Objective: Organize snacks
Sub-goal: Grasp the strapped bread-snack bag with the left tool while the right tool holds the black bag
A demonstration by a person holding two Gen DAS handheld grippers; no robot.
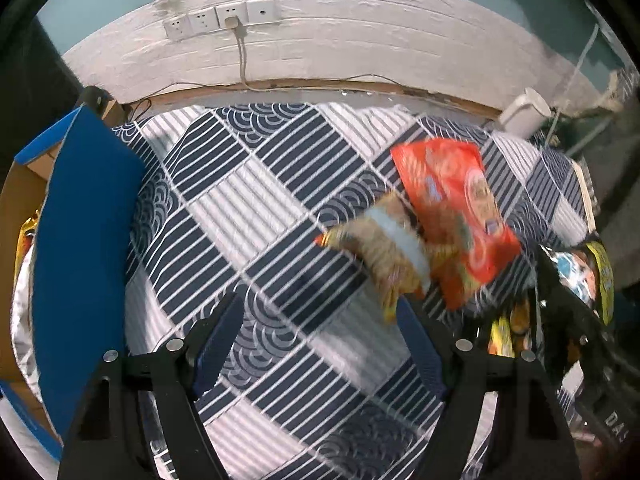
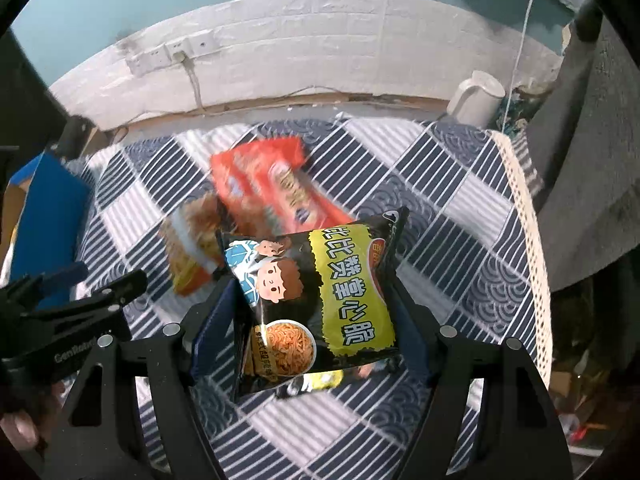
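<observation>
My right gripper (image 2: 312,284) is shut on a black and yellow noodle-snack packet (image 2: 320,304), held above the checked tablecloth (image 2: 460,208). That packet also shows at the right edge of the left wrist view (image 1: 588,276). A red packet (image 2: 276,188) (image 1: 452,208) lies on the cloth, and a brown and orange packet (image 2: 192,248) (image 1: 384,256) lies against its near left side. My left gripper (image 1: 318,308) hangs open over bare cloth, with nothing between its fingers, just short of the brown packet.
A cardboard box with a blue flap (image 1: 88,240) (image 2: 48,216) stands at the left, with packets inside (image 1: 28,232). A white jug (image 2: 478,98) stands at the back right. Wall sockets with a plugged cable (image 1: 230,20) sit behind the table. A hand (image 2: 20,432) holds the left gripper.
</observation>
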